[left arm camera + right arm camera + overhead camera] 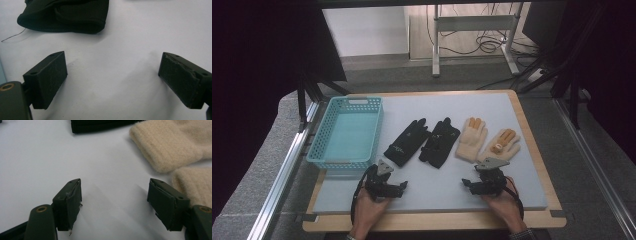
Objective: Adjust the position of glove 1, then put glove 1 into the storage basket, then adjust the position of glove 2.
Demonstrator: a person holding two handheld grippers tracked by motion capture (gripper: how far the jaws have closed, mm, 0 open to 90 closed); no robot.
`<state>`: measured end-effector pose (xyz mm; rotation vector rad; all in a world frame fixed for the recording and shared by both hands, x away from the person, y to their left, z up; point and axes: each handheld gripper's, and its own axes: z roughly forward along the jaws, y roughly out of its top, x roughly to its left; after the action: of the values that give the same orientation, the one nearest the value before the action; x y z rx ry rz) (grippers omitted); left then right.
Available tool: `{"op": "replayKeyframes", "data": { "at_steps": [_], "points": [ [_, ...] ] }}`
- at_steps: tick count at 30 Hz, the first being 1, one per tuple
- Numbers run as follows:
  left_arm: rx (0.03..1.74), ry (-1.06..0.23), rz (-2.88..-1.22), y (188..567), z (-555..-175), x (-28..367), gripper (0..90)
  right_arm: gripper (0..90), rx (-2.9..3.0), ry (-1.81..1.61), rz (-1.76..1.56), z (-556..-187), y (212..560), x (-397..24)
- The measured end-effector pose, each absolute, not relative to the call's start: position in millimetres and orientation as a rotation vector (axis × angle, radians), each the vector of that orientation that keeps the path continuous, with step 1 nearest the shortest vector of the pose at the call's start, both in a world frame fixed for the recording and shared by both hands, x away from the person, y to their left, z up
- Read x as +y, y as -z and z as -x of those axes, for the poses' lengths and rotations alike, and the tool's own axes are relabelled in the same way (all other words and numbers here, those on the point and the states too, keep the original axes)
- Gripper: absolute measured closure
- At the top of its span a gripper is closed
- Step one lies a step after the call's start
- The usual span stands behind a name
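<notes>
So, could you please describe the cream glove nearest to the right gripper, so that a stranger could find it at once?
Start at the turquoise basket on the left of the grey mat and follow the row of four gloves rightwards. After two black gloves come two cream ones; take the last cream glove, just above the right gripper. Unlike its neighbour, it lies at the row's right end.

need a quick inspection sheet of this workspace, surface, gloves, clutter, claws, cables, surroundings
surface: pale mat on a wooden board.
job's things: two black gloves and two cream gloves lie in a row mid-mat; turquoise basket at the left, nothing in it.
clutter: loose thread beside a black glove's cuff.
grippers: left claw and right claw both open, holding nothing, resting near the mat's front edge.
cables: black cable loops around each hand; more wires on the floor behind.
surroundings: grey floor, metal rails, a table frame at the back.
</notes>
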<state>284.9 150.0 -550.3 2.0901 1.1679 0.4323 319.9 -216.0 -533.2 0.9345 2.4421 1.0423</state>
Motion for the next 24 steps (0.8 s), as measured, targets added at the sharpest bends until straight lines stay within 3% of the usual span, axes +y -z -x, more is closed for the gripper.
{"op": "replayKeyframes", "data": {
  "at_steps": [10,24],
  "points": [
    [1.170,-0.434,-2.084,550.5,-284.7,149.8,8.6,19.5,2.437,-1.024,-0.949,-320.6,533.6,-215.4],
    [1.171,-0.434,-2.083,550.6,-284.7,149.8,8.6,19.8,2.431,-1.011,-0.982,-320.7,532.9,-213.7]
  ]
}}
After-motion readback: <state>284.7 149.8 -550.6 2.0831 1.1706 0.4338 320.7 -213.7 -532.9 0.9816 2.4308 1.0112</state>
